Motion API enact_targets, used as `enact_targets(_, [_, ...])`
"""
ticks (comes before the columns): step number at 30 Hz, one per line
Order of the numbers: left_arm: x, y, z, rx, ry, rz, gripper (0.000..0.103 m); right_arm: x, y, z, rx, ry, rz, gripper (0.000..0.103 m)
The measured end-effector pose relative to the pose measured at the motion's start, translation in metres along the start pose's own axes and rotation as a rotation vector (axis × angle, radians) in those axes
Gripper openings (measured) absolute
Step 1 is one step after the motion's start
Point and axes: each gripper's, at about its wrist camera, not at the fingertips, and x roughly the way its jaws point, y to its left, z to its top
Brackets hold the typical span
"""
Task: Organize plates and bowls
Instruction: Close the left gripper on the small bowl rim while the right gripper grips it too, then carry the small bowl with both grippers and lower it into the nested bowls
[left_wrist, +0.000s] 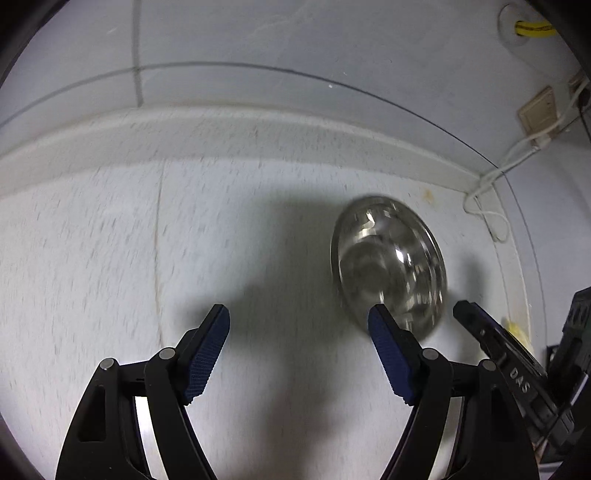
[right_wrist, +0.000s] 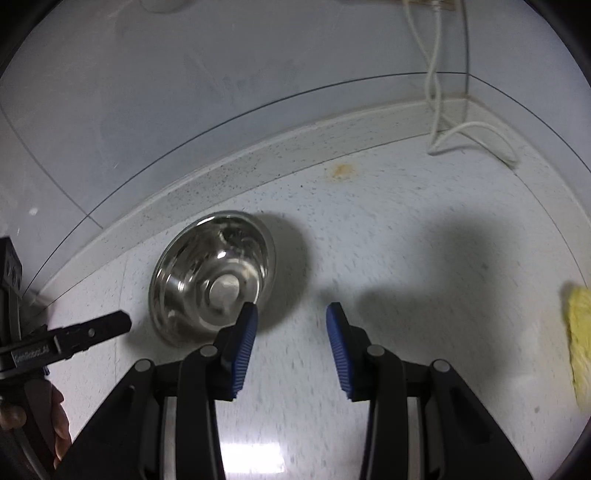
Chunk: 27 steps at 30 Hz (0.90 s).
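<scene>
A shiny steel bowl (left_wrist: 388, 262) stands upright on the white speckled countertop (left_wrist: 110, 258), close to the back ledge. My left gripper (left_wrist: 299, 314) is open and empty, and its right fingertip (left_wrist: 380, 317) overlaps the bowl's near rim. In the right wrist view the same bowl (right_wrist: 212, 277) lies left of centre. My right gripper (right_wrist: 291, 312) is open and empty, with its left fingertip (right_wrist: 247, 317) at the bowl's near right rim. Each gripper shows at the edge of the other's view: the right one (left_wrist: 491, 339) and the left one (right_wrist: 74, 336).
A raised ledge (left_wrist: 221, 129) and a grey wall back the counter. A white cable (right_wrist: 436, 110) hangs into the right corner. A yellow sponge (right_wrist: 580, 332) lies at the far right. A wall socket (left_wrist: 537, 112) sits upper right. An orange stain (right_wrist: 341, 170) marks the counter.
</scene>
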Motion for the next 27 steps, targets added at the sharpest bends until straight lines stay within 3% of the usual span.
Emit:
enact_targets(7, [0.037,-0.011,0.013,0.009,0.024,-0.002,0.067,0.035,0.005,0.012,0.018,0.051,0.034,0.037])
enact_targets(8, [0.042,-0.014,0.014,0.01,0.035,-0.007,0.05,0.038,0.006,0.011,0.016,0.058,0.036,0.035])
enact_targets(9, [0.044,-0.015,0.014,0.02,0.029,-0.012,0.044,0.04,0.007,0.011,0.015,0.06,0.049,0.024])
enact_targets(11, [0.054,-0.021,0.016,0.029,0.064,-0.055,0.007,0.044,0.009,0.008,0.021,0.072,0.063,0.013])
enact_targets(14, [0.056,-0.019,0.011,0.036,0.07,-0.06,0.007,0.043,0.011,0.004,0.013,0.071,0.05,0.012])
enact_targets(18, [0.046,-0.009,-0.001,-0.02,0.08,-0.144,0.006,0.024,0.016,-0.007,-0.001,0.067,0.058,0.012])
enact_targets(24, [-0.013,-0.018,-0.037,-0.005,0.053,-0.146,0.006,-0.042,0.046,-0.031,-0.059,0.023,0.039,0.012])
enact_targets(27, [-0.054,-0.017,-0.072,0.032,0.035,-0.162,0.007,-0.081,0.063,-0.054,-0.09,-0.001,0.044,0.012])
